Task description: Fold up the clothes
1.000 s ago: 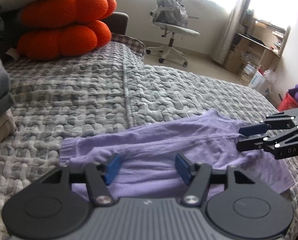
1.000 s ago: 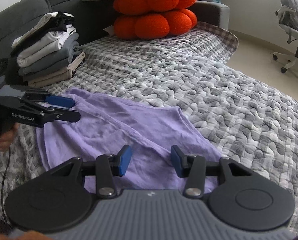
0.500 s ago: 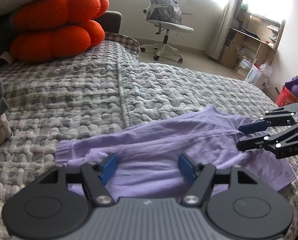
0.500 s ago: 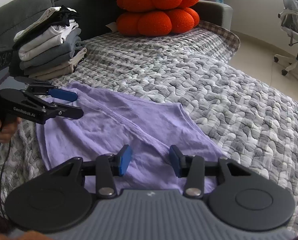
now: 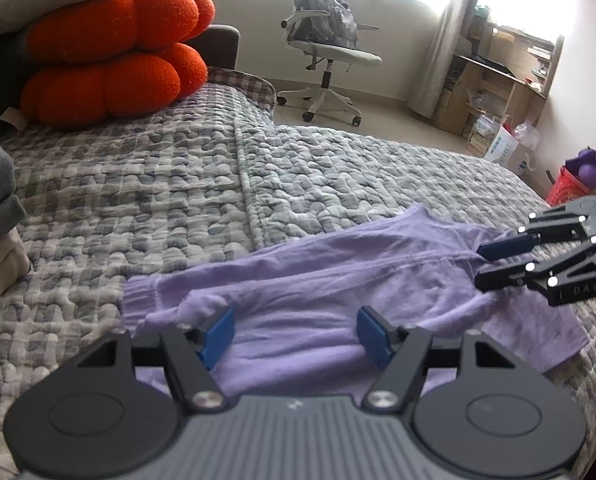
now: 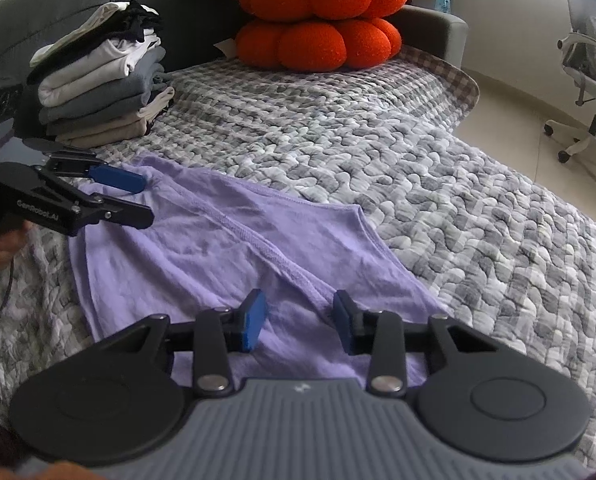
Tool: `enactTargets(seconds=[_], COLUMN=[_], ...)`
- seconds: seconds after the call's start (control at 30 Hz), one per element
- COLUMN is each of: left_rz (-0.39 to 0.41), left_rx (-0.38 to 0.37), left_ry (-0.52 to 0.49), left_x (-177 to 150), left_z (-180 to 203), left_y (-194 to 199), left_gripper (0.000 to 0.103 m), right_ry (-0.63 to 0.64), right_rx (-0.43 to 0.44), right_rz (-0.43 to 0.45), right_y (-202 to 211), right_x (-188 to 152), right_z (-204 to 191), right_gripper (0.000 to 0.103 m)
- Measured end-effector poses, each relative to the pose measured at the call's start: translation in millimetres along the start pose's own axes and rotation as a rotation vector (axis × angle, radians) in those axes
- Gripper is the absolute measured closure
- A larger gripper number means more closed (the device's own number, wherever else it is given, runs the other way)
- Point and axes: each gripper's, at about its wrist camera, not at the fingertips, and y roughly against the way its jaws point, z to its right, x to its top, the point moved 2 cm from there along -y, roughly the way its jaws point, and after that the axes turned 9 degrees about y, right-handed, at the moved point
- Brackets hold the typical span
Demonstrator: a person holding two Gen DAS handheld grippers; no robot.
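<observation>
The purple garment [image 6: 225,248] lies flat on the quilt [image 6: 438,184], long axis running between your spread left gripper [image 5: 295,330] and your closing, seemingly empty right gripper [image 6: 300,320].

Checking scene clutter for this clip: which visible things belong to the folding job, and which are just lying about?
Job:
purple garment, spread on the quilt
left gripper, jaws apart over it
right gripper, jaws closing, not yet pinching cloth
stack of folded clothes

Lying about:
orange cushions
office chair
quilt
</observation>
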Motion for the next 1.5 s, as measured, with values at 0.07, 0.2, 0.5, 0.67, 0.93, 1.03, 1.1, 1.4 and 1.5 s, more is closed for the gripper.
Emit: enactTargets(seconds=[0.07, 0.2, 0.5, 0.67, 0.93, 1.03, 1.1, 1.4, 1.5], left_rz=[-0.005, -0.002, -0.046, -0.039, 0.027, 0.072, 0.105, 0.126, 0.131], left_rx=[-0.003, 0.0, -0.034, -0.033, 0.026, 0.054, 0.073, 0.196, 0.258], left_ry=[-0.008, -0.03, -0.094, -0.092, -0.116, -0.122, -0.121, -0.024, 0.037], left_x=[-0.1, 6.7, 20.9, 20.3, 12.0, 9.3, 8.6, 12.0, 12.0], left_z=[-1.3, 3.0, 18.1, 18.9, 30.4, 34.4, 36.2, 7.7, -15.7], left_y=[1.8, 0.1, -21.5, -21.7, -14.7, -9.8, -7.5, -17.2, -16.4], left_gripper=[0.034, 0.034, 0.041, 0.06, 0.097, 0.099, 0.099, 0.06, 0.062], right_ry=[0.004, 0.006, -0.008, -0.005, 0.07, 0.097, 0.089, -0.015, -0.046], right_rx=[0.0, -0.009, -0.001, 0.015, -0.026, -0.084, -0.111, -0.16, -0.208], right_rz=[0.0, 0.008, 0.002, 0.004, 0.026, 0.059, 0.071, 0.071, 0.075], right_y=[1.1, 4.1, -0.3, -4.1, -1.1, 7.2, 7.2, -6.6, -2.2], right_x=[-0.7, -0.8, -0.3, 2.3, 3.3, 3.6, 4.8, 3.0, -0.3], right_z=[0.1, 2.9, 10.7, 11.8, -6.5, -11.4, -10.2, 7.7, 16.9], right_gripper=[0.064, 0.064, 0.064, 0.065, 0.1, 0.1, 0.1, 0.079, 0.078])
